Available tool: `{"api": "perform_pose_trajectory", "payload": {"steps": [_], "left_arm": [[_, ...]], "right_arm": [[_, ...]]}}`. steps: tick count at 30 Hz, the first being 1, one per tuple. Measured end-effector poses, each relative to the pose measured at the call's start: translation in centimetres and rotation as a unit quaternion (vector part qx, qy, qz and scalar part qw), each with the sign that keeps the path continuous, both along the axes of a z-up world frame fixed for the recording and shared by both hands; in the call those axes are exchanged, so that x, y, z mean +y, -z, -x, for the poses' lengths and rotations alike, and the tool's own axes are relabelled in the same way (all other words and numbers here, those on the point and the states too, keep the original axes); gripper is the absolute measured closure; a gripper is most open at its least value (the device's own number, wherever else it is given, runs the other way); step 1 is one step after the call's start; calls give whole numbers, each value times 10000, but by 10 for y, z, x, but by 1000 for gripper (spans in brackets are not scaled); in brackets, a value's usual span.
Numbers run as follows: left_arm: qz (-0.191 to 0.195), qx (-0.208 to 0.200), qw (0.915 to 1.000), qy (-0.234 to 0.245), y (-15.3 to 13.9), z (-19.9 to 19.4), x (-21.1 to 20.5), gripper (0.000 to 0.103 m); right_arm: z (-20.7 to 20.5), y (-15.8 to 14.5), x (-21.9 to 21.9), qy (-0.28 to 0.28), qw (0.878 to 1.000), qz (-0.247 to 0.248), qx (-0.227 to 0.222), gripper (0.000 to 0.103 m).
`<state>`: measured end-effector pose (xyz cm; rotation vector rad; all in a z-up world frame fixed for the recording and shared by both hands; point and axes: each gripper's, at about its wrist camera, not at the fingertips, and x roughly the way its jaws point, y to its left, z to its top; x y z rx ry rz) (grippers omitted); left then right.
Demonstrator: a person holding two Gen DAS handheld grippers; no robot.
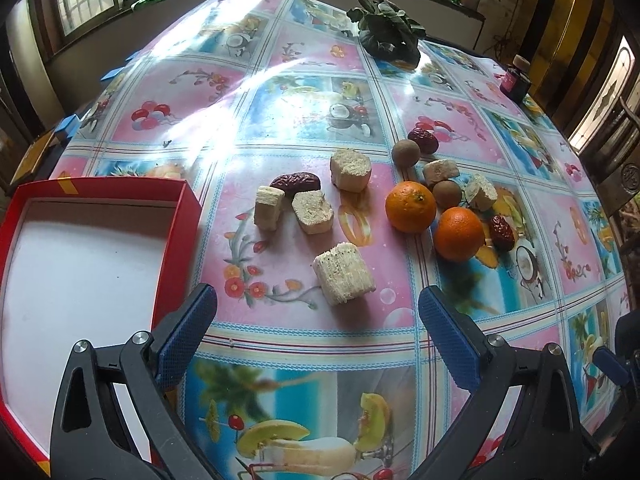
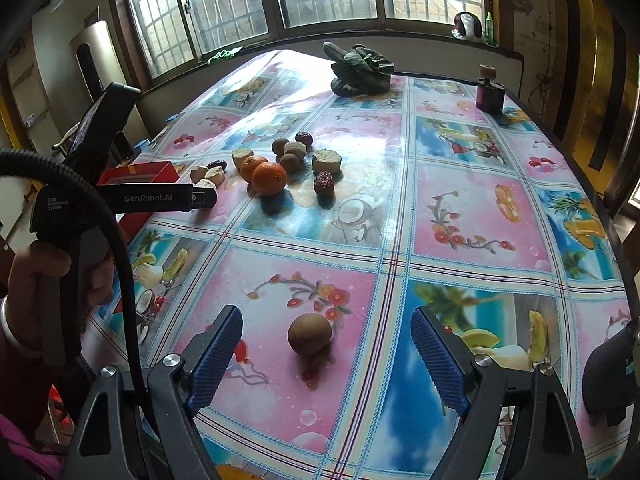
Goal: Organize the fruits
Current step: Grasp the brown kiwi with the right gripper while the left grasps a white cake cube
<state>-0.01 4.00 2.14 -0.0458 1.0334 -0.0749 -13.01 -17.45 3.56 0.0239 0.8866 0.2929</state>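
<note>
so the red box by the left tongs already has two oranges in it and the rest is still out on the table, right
Not quite: the red box is empty. The left wrist view shows its white floor bare, and both oranges still sit on the table among the other pieces, ahead of the open left tongs.

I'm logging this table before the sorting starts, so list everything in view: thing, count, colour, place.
oranges: two, orange, side by side mid-table
brown round fruits: two in the cluster, one more alone between the right gripper's fingers
red dates: four, dark red, scattered through the cluster
pale cut chunks: six, cream, among the fruit
box: one, red with white inside, empty, left edge of table
leafy greens: one bunch, dark green, far end
jar: one, dark with pink label, far right
tablecloth: glossy, pink and blue
left gripper: open
right gripper: open
</note>
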Motion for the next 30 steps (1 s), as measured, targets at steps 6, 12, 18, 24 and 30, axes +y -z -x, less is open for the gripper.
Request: {"api": "perform_pose_trajectory", "payload": {"steps": [6,12,18,24,30], "left_arm": [[62,113,9999,-1,6,-7,-1,48],[38,25,9999,92,6,-6,-1,75],[215,92,9997,81,2,3,12,75],[265,0,9996,126,-13,18,20,75],[238,-141,9994,218,-35,36,28,75]], "right_arm": [[-1,4,0,-98,9999,-58,78,24],[-6,14,13,-293,9994,92,182,50],[-5,18,20,-389,9986,319,156,78],[-9,12,29,-514,9981,324,33,78],[-14,3,37,-638,9979,-88,-44,78]]}}
